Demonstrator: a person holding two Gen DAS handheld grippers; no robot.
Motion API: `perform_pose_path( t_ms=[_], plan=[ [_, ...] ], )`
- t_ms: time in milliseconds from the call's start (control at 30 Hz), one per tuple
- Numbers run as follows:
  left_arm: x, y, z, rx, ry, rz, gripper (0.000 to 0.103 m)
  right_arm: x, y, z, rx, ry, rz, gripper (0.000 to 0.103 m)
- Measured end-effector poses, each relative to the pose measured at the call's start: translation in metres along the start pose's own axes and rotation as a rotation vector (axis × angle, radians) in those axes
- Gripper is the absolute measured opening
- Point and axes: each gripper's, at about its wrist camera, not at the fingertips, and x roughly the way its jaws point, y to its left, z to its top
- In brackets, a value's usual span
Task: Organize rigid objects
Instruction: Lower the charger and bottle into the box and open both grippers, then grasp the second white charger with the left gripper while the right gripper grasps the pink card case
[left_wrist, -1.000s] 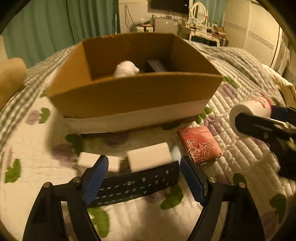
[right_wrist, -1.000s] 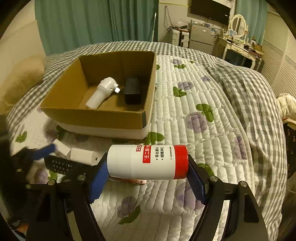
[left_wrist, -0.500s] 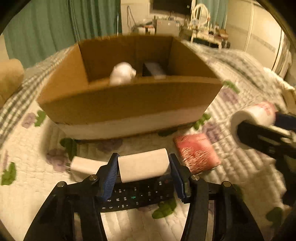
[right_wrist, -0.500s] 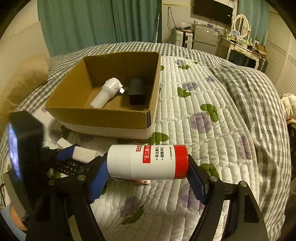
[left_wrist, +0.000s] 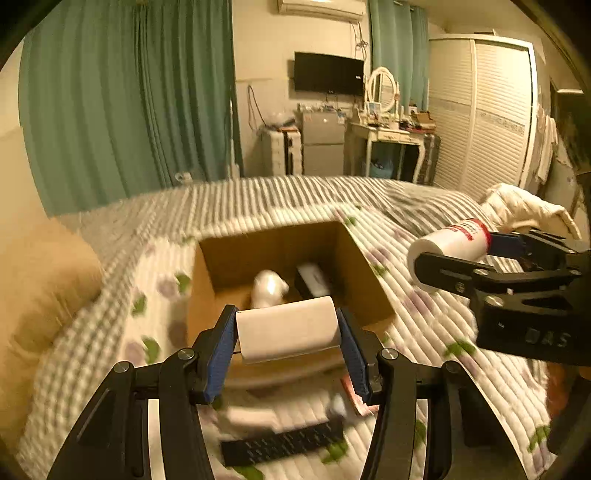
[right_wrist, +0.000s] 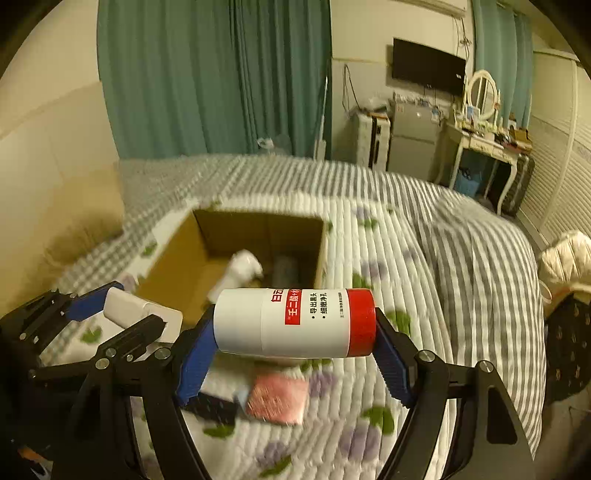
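My left gripper is shut on a white charger block and holds it in the air in front of the open cardboard box. It also shows in the right wrist view. My right gripper is shut on a white bottle with a red cap, held sideways above the bed; the bottle also shows in the left wrist view. The box holds a white device and a black block.
On the quilted bed below lie a black remote, a second white charger and a red patterned case. A tan pillow lies at the left. Curtains, a dresser and a wardrobe stand behind.
My left gripper closed on the white charger block and lifted it off the bed toward the box. My right gripper rose with the bottle. Both views now look higher.
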Motion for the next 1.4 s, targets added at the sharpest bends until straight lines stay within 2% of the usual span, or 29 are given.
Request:
perform_pose_path(
  t_ms=[133, 233, 467, 633, 733, 800, 1000, 1267, 1333, 1400],
  plan=[
    [0.02, 0.012, 0.014, 0.003, -0.004, 0.043, 0.054, 0.007, 0.009, 0.023, -0.001, -0.016, 0.018, 0.077],
    [0.037, 0.014, 0.009, -0.003, 0.029, 0.054, 0.054, 0.017, 0.014, 0.029, -0.012, -0.008, 0.017, 0.077],
    [0.076, 0.023, -0.012, -0.054, 0.099, 0.05, 0.054, 0.056, 0.014, 0.017, -0.008, 0.063, 0.02, 0.077],
    [0.09, 0.023, -0.014, -0.037, 0.122, 0.024, 0.055, 0.072, 0.007, 0.006, 0.006, 0.102, 0.022, 0.077],
    [0.087, 0.024, -0.01, -0.037, 0.088, 0.034, 0.059, 0.074, 0.004, 0.008, 0.018, 0.097, 0.033, 0.077],
    [0.083, 0.027, -0.003, -0.039, 0.077, 0.034, 0.071, 0.073, 0.004, 0.011, 0.015, 0.092, 0.03, 0.077],
    [0.074, 0.044, -0.005, -0.064, 0.092, 0.045, 0.071, 0.084, 0.007, 0.014, 0.016, 0.107, 0.031, 0.077],
    [0.047, 0.059, -0.024, -0.097, 0.081, 0.044, 0.071, 0.113, 0.018, -0.002, 0.012, 0.169, 0.042, 0.077],
    [0.04, 0.061, -0.028, -0.102, 0.079, 0.05, 0.072, 0.109, 0.017, -0.002, 0.013, 0.153, 0.028, 0.086],
    [0.034, 0.062, -0.032, -0.106, 0.074, 0.055, 0.078, 0.096, 0.016, 0.001, 0.01, 0.121, 0.019, 0.087]
  ],
)
